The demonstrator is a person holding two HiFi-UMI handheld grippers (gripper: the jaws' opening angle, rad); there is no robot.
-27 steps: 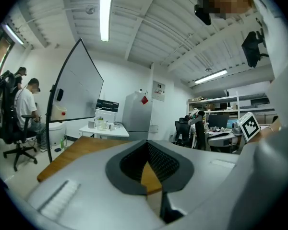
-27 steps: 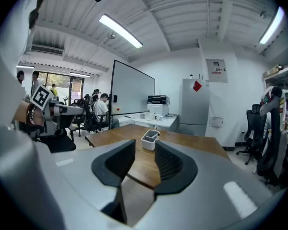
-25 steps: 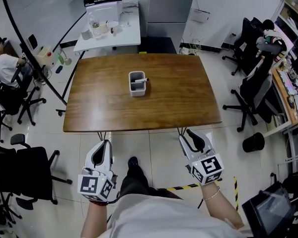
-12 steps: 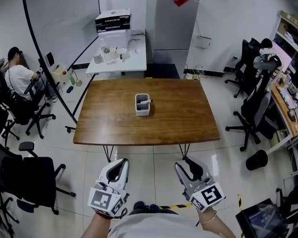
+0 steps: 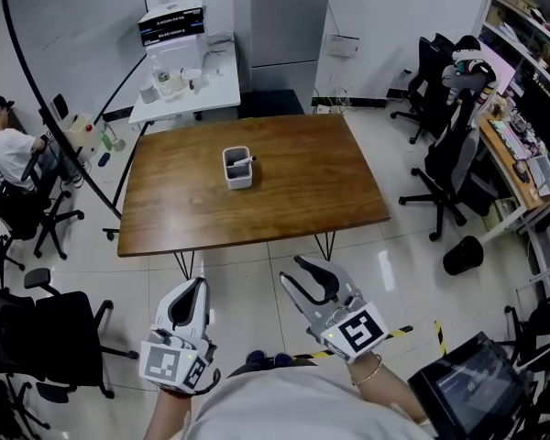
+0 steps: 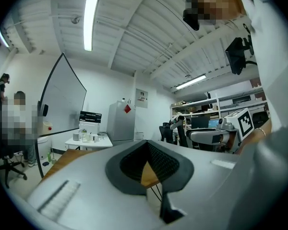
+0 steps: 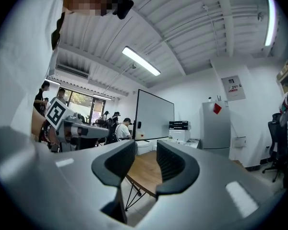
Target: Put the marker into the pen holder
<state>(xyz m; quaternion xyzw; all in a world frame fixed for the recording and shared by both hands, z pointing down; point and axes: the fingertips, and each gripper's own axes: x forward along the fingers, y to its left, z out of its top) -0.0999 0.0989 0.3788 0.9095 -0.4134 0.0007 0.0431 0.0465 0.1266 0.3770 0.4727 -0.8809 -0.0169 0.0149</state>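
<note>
A white pen holder [image 5: 237, 168] stands on the wooden table [image 5: 293, 181], left of its middle. A thin marker [image 5: 248, 160] leans inside it, its end poking over the right rim. Both grippers hang over the floor, short of the table's near edge and well away from the holder. My left gripper [image 5: 199, 284] [image 6: 146, 143] is shut, its tips meeting with nothing between them. My right gripper [image 5: 305, 269] [image 7: 145, 150] is open and empty, and a strip of the table [image 7: 146, 169] shows through the gap.
Black office chairs [image 5: 37, 337] stand at the left and another [image 5: 445, 168] at the right. A white side table [image 5: 188, 85] with bottles, a whiteboard [image 5: 69, 39] and a grey cabinet [image 5: 275, 16] lie beyond. A person [image 5: 14, 145] sits at far left. A black bin [image 5: 463, 255] is on the floor.
The head view has swung, so the table sits further left and higher in frame. My right gripper has moved left and up toward the table edge and turned leftward. The left gripper stays low.
</note>
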